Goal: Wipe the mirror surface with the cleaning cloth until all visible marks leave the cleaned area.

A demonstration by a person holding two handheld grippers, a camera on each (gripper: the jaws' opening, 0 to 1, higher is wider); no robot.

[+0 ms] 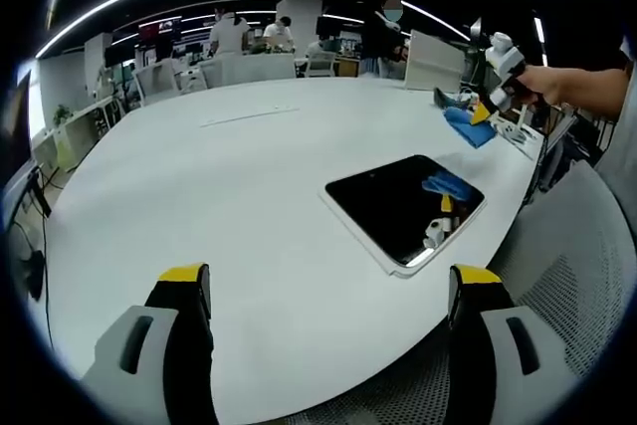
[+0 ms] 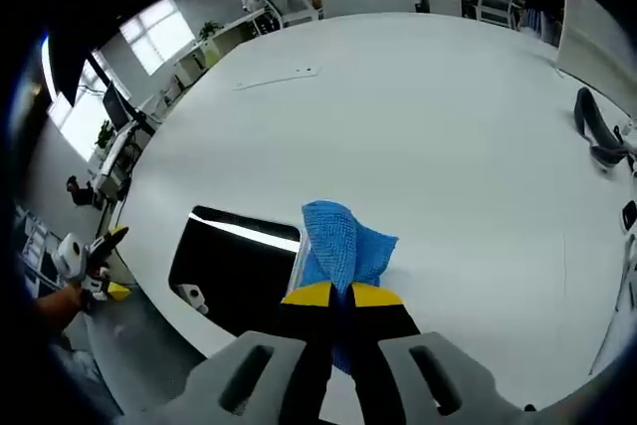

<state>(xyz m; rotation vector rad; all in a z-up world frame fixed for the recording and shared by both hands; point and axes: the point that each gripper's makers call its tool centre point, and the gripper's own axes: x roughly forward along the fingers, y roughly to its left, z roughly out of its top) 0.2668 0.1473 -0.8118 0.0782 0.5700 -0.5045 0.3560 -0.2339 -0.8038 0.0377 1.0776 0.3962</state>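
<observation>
Right claw [image 2: 333,295] clamped on blue cleaning cloth [image 2: 343,241], held just beside mirror [image 1: 403,208] near worktop [image 1: 249,206] front edge. Left claw [image 1: 328,291] spread apart, holding nothing, short of mirror. Risk: unsteadied mirror sliding off that edge under wiping pressure; cloth slipping from a shallow pinch.

Mirror [image 1: 403,208]: dark, rectangular, white-framed, lying flat near the counter [image 1: 229,196] edge. Cleaning cloth [image 2: 340,246]: blue, bunched, pinched in the right gripper [image 2: 333,294], just beside the mirror.
</observation>
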